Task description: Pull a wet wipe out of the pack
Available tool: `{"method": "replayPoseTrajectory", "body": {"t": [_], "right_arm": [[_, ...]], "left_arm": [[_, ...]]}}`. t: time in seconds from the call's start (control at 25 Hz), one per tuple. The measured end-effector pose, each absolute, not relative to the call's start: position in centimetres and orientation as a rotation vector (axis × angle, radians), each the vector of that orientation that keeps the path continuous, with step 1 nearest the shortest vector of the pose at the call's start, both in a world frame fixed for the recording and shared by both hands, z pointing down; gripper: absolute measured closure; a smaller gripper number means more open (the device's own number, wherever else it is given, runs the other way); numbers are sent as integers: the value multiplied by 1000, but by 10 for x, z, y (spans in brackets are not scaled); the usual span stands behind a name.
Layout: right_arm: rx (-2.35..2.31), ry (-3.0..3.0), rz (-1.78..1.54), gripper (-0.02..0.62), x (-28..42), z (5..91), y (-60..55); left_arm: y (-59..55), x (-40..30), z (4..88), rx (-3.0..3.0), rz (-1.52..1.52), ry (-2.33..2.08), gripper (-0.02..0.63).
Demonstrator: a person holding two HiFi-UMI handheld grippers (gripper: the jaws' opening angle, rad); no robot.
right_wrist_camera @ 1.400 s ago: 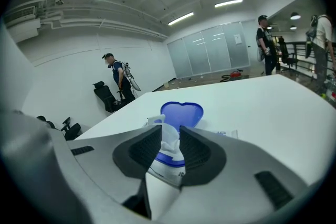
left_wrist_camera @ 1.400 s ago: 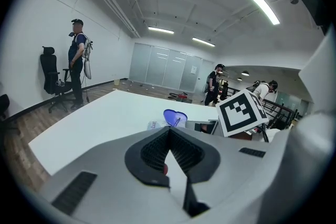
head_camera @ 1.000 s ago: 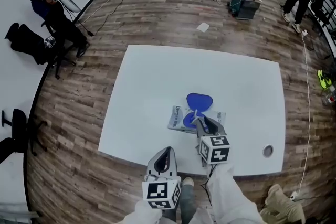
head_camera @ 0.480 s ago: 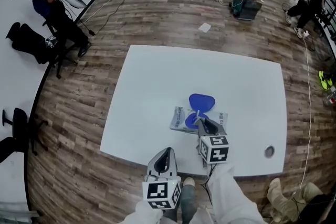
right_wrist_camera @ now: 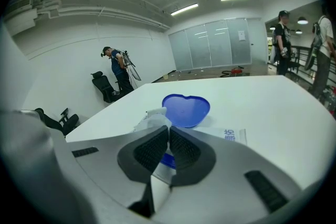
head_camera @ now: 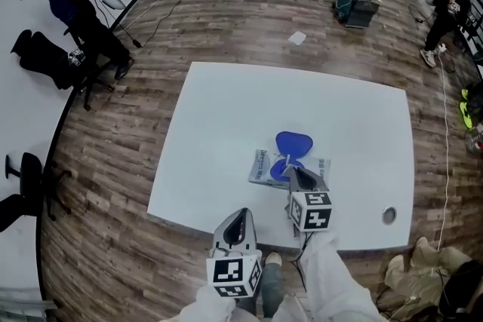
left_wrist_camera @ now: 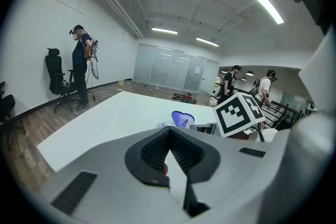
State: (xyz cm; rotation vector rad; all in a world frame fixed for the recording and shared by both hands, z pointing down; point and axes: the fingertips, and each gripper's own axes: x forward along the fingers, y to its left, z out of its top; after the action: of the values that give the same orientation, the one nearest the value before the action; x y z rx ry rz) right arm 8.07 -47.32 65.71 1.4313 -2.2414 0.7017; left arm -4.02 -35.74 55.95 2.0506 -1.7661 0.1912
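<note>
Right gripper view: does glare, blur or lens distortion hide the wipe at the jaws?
Right gripper view: strong fisheye bending and dark corners, yet the wet wipe at the right gripper and the blue lid read sharp; the ceiling lights are bright but cast no glare on either. Head view: even light, only soft shadows on the table, its edges mildly bowed.

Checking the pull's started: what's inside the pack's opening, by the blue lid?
A white wet wipe sticks up out of it, its tip at the right gripper. The fingers cover where it emerges, and the pack hides any wipes below.
</note>
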Motion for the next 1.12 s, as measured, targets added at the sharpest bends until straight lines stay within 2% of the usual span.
{"method": "replayPoseTrajectory", "body": {"t": [1.12], "right_arm": [[1532,-2314,584,581,83,577,-467]], "left_arm": [[-347,-42,508,2152,79,-1775,609]]}}
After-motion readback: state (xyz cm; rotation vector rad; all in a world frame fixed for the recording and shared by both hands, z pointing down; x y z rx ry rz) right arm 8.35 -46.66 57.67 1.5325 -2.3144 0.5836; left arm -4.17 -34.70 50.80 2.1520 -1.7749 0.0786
